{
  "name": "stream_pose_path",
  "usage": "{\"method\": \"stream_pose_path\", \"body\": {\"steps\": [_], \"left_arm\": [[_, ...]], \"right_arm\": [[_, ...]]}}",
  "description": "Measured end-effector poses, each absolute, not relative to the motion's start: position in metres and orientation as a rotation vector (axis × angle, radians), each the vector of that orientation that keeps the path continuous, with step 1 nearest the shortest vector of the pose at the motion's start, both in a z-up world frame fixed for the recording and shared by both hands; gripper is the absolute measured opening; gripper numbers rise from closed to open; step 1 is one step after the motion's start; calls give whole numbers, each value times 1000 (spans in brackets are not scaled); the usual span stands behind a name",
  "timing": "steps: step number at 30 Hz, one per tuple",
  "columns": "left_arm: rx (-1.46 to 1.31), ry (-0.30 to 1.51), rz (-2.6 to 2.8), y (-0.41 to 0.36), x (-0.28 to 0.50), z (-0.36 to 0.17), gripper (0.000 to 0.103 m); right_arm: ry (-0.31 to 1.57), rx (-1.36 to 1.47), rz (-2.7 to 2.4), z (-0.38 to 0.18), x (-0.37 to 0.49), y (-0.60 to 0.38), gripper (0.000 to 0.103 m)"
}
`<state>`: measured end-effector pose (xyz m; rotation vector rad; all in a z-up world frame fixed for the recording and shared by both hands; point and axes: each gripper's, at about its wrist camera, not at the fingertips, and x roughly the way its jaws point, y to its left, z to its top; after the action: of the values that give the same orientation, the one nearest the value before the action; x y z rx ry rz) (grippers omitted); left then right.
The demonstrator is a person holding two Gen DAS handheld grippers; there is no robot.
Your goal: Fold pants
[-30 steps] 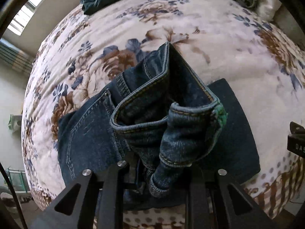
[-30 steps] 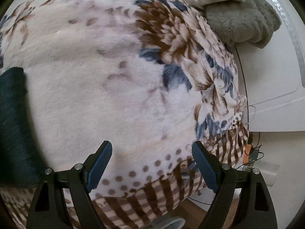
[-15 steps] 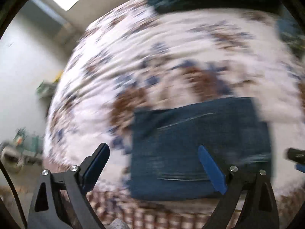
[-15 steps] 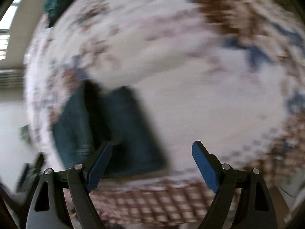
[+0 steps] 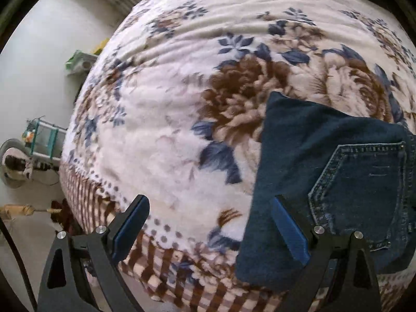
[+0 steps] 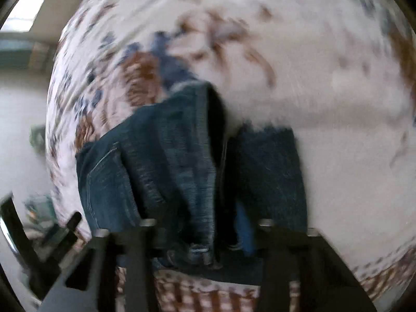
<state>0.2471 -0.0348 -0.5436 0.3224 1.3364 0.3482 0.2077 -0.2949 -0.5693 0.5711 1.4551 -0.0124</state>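
Denim fills the jaws of the right hand-held gripper (image 6: 215,236): they have just been closing, and a bunched edge of the jeans (image 6: 166,171) sits between them, seam and hem bulging out at the tips. Pinched, by the look of it, though motion blur softens the contact. The left hand-held gripper (image 5: 208,228) stands spread with nothing between its blue pads (image 5: 131,223); its inner pad (image 5: 288,231) hangs over the near left edge of the jeans (image 5: 338,187), not gripping.

Jeans lie on the bed (image 5: 169,130), near its checked front border, on the floral blanket. From the left view they are already a flat, compact block, back pocket (image 5: 364,187) facing up, edges fairly square.

Progress, as a judgement: at least one fold is down. The right grip on a raised edge suggests another fold or a straightening pull is in hand; final squaring is likely left.

Hard to make out:
- the right view is smeared throughout, so layers cannot be counted
- the right side of the jeans runs out of the left view
- whether the lifted part is a waistband or a leg end, cannot tell
- pad contact under the cloth is hidden
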Motion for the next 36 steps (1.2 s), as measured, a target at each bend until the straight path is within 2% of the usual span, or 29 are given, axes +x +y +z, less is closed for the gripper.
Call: {"method": "stream_pose_path", "body": {"steps": [1, 3, 10, 15, 16, 19, 21, 22, 23, 25, 28, 29, 30, 31, 32, 34, 36], "left_arm": [[308, 1331, 351, -33, 245, -542, 95], [248, 1338, 333, -28, 244, -539, 95], [77, 1343, 237, -15, 258, -516, 95], [38, 1347, 144, -27, 276, -516, 95], [17, 1360, 113, -30, 281, -520, 95], [-40, 1413, 27, -42, 297, -538, 95], [-86, 1461, -14, -49, 308, -555, 95], [-106, 1486, -25, -51, 315, -563, 95], [-141, 1509, -40, -53, 322, -572, 95], [-213, 1558, -55, -55, 336, -592, 95], [-304, 1596, -70, -61, 351, -612, 95], [-317, 1602, -81, -64, 354, -617, 92], [-327, 1589, -100, -67, 357, -617, 83], [-339, 1569, -142, -71, 359, -618, 51], [-338, 1569, -173, -74, 360, -619, 37], [-303, 1567, -160, -73, 361, -624, 35], [-388, 1599, -131, -59, 363, -639, 37]], "right_arm": [[1449, 529, -14, -563, 208, -289, 23], [1423, 537, -32, -552, 206, -289, 13], [1346, 574, -216, -502, 170, -353, 12], [1402, 606, -384, -519, 138, -414, 12], [1422, 635, -379, -529, 136, -419, 14], [1547, 656, -355, -565, 140, -427, 38], [1531, 743, -373, -565, 136, -438, 39], [1499, 775, -386, -561, 133, -443, 46], [1479, 792, -394, -558, 132, -447, 59], [1420, 857, -420, -553, 126, -458, 70], [1445, 962, -382, -575, 132, -465, 70], [1464, 997, -352, -586, 135, -464, 70], [1494, 1013, -339, -595, 139, -462, 70], [1505, 1006, -332, -603, 140, -455, 69], [1513, 953, -351, -604, 144, -453, 65], [1540, 791, -440, -601, 144, -454, 64], [1559, 819, -446, -606, 142, -454, 64]]}}
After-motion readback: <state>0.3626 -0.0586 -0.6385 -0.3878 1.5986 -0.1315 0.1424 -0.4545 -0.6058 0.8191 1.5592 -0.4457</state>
